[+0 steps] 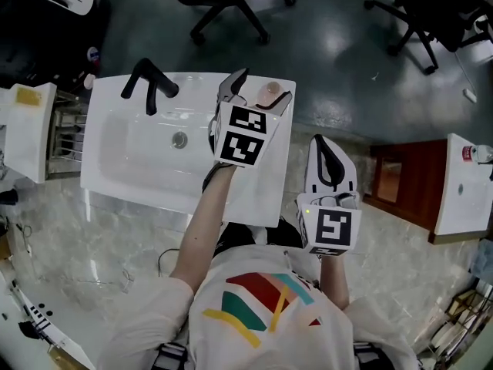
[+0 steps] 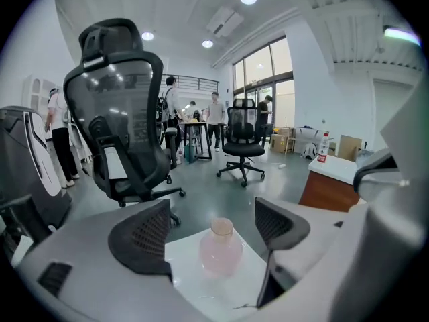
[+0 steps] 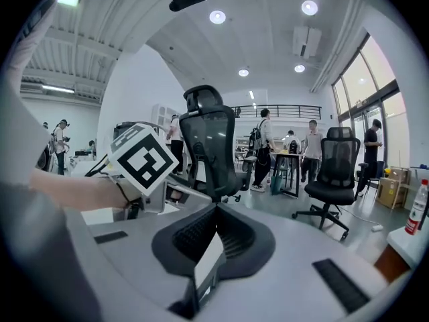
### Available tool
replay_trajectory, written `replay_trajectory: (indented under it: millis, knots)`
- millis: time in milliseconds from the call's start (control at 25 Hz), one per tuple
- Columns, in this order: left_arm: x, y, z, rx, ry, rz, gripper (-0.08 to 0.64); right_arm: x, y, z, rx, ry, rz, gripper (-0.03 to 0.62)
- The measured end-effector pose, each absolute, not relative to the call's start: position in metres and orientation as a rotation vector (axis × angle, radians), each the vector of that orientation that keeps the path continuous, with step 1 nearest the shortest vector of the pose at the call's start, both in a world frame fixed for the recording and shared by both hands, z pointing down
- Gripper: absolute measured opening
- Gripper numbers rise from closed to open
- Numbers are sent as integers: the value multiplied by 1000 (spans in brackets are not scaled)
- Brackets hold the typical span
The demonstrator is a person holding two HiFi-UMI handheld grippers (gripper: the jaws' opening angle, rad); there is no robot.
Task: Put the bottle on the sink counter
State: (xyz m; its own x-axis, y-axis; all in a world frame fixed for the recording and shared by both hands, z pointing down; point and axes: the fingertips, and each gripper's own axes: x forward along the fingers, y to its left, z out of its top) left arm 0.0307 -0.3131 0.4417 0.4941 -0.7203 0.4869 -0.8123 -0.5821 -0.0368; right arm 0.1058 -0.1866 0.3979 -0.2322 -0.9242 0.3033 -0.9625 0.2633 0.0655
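Two tools, one bottle.

Head view: left tool [image 1: 262,86] over upper-right corner of white sink bench [image 1: 273,185], jaws wide, pink bottle [image 1: 271,92] between them. Right tool [image 1: 322,143] at lower right, off bench edge, well apart from bottle.

Left gripper view: bottle upright on bench corner, dead ahead, centred in gap, touching neither jaw. Long axis vertical.

Right gripper view: jaws pressed together, nothing held.

Judgement: bottle looks already placed. Left tool nearer; any move should run straight along jaw line to avoid tipping.
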Motion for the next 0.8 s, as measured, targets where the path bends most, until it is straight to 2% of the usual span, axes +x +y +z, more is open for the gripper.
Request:
replay_trajectory:
  millis: [160, 480, 560, 680, 800]
  knots:
    - [21, -304, 390, 2587, -1386, 584, 404, 95, -197, 374, 1736, -2315, 135, 11]
    - [-20, -269, 286, 2647, -1617, 405, 311, 62, -204, 330, 1686, -2458, 19, 11]
    - [-35, -255, 263, 2643, -1703, 358, 281, 51, -201, 317, 1664, -2498, -12, 11]
    - [-62, -231, 234, 2621, -1848, 292, 193, 33, -195, 300, 1626, -2561, -54, 11]
    - [-86, -209, 217, 2595, -1921, 261, 166, 9, -186, 285, 1559, -2622, -92, 11]
